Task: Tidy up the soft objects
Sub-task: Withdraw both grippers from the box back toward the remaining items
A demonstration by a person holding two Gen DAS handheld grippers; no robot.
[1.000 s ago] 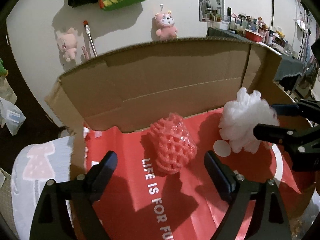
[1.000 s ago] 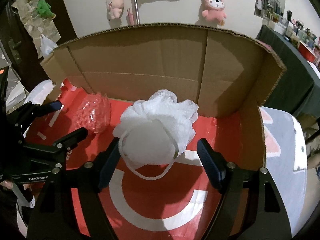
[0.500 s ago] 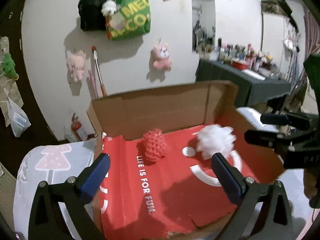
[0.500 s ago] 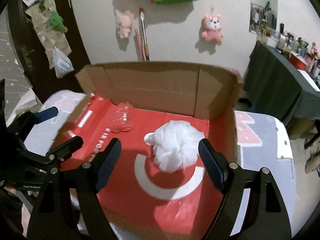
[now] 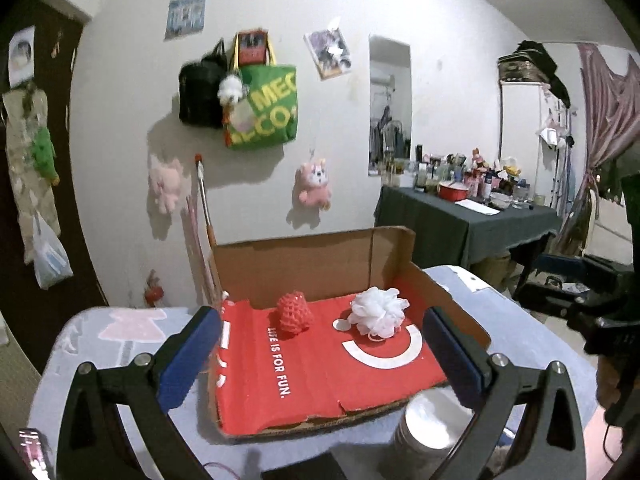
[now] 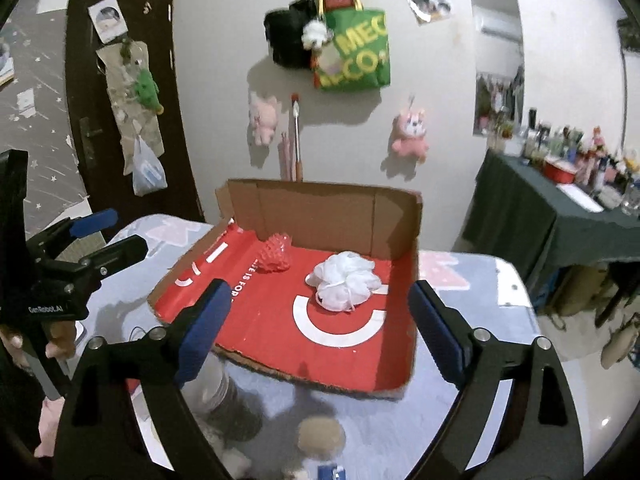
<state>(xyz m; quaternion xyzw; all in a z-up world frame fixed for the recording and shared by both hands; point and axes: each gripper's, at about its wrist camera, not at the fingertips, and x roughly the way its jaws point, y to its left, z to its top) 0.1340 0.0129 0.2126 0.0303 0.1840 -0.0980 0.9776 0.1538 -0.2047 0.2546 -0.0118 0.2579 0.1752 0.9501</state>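
Observation:
A cardboard box (image 5: 320,268) with a red lining (image 6: 272,332) stands on the table. A red foam net (image 5: 295,317) and a white mesh pouf (image 5: 378,316) lie inside near its back wall, also visible as the net (image 6: 275,255) and the pouf (image 6: 345,280) in the right wrist view. My left gripper (image 5: 320,316) hovers open and empty, well back from the box's front edge. My right gripper (image 6: 319,290) is also back from the box, its jaws opening with nothing between them. The left gripper (image 6: 104,236) shows at that view's left edge.
A metal tin (image 5: 420,428) stands on the grey patterned tablecloth (image 5: 100,340) just before the box's front edge. A round brownish object (image 6: 322,436) lies nearer to me. A dark green table (image 5: 460,220) crowded with bottles stands at the right; bags and plush toys hang on the wall.
Both grippers have drawn back and upward out of the box. The pouf and the net stay inside it. Both grippers' fingers stand wider apart than before.

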